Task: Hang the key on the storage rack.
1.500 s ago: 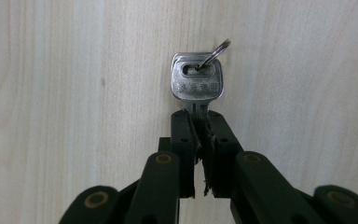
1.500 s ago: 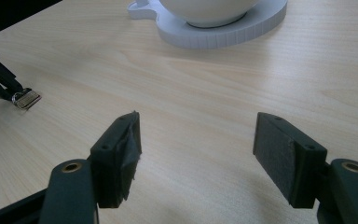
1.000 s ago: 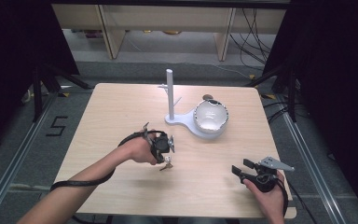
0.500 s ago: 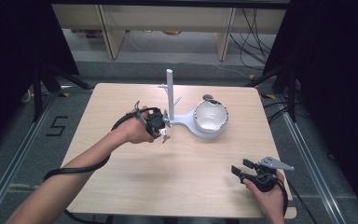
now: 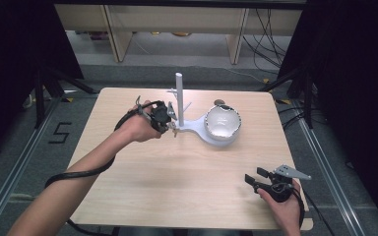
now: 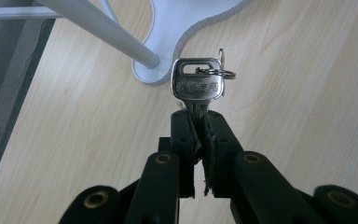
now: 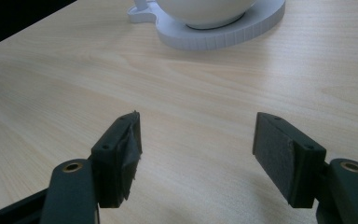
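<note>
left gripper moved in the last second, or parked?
Yes. The left gripper, shut on a silver key, has moved up the light wooden table, away from the person, and now sits beside the white stand's post.

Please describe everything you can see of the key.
The key looks like silvery metal, with a flat squarish head, a slot and stamped characters. A small split ring passes through the slot. The left gripper is shut on its blade, head pointing away. It hangs above the table, near the white stand's base.
</note>
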Demonstrator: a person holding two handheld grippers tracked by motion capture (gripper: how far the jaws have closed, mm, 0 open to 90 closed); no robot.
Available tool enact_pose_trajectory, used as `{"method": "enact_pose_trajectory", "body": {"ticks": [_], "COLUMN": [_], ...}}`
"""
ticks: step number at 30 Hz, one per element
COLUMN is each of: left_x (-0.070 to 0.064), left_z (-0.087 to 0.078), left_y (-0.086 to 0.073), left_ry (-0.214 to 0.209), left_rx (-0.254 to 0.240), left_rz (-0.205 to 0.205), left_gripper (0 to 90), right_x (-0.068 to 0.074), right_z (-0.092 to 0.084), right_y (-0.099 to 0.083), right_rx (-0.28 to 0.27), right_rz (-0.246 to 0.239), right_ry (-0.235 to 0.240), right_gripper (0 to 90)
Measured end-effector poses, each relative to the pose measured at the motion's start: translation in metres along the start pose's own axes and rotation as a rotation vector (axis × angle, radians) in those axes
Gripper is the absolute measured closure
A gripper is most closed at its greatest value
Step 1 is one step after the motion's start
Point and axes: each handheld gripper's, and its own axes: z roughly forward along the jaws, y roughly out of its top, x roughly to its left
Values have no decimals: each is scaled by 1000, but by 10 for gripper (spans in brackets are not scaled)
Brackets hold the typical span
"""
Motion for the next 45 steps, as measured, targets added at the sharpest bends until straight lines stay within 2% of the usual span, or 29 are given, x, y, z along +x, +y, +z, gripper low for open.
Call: {"method": "enact_pose_trajectory", "body": {"ticks": [7,11,14,22,27,32,36,44,45], "left_x": [17,28,35,48,51,57,60,65,66], "left_z": [-10,-13,-15,-18,-22,-27,-27,-23,-23], "left_y": [2,2,3,4,9,12,13,7,6], "left_ry": [54,94,124,157,173,202,218,237,238], "left_rx": [-78,-127,-135,-160,-176,-201,-217,-215,-216], "left_rz": [-47,-59,-60,-81,-62,-68,-81,-104,-106], "left_gripper": [830,830,829,829,829,829,829,828,829], "right_x": [1,1,1,1,1,1,2,1,1], "right_z": [1,0,-1,0,-1,1,0,2,1], "right_y": [0,0,0,0,0,0,0,0,0], "right_rx": [-2,10,8,10,10,1,23,2,14], "right_rz": [8,0,0,0,2,11,17,4,10], "right_ry": [-2,-3,-1,-3,1,-5,-1,-7,-10], "right_gripper": [334,334,334,333,333,333,333,333,333]}}
